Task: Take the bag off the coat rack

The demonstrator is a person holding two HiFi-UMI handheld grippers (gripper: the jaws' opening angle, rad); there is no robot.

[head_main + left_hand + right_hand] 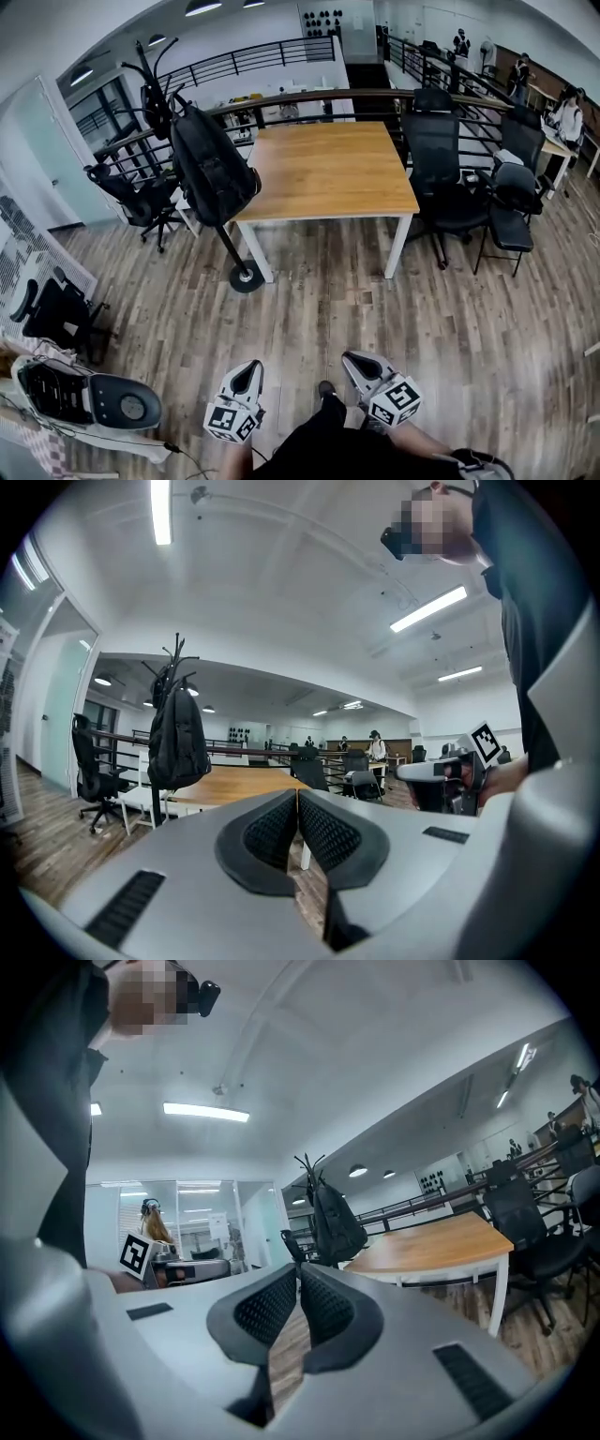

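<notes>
A black backpack (211,161) hangs from a black coat rack (157,89) that stands on a round base (246,277) at the left corner of a wooden table (328,169). The backpack (178,738) shows far off in the left gripper view, and the backpack (336,1221) also in the right gripper view. My left gripper (248,370) and right gripper (354,360) are held low, close to my body, well short of the rack. Both are shut with nothing between their pads.
Black office chairs (448,173) stand right of the table, another chair (136,197) left of the rack. A railing (309,98) runs behind the table. A white device (89,398) sits at lower left. Wood floor (328,300) lies between me and the rack.
</notes>
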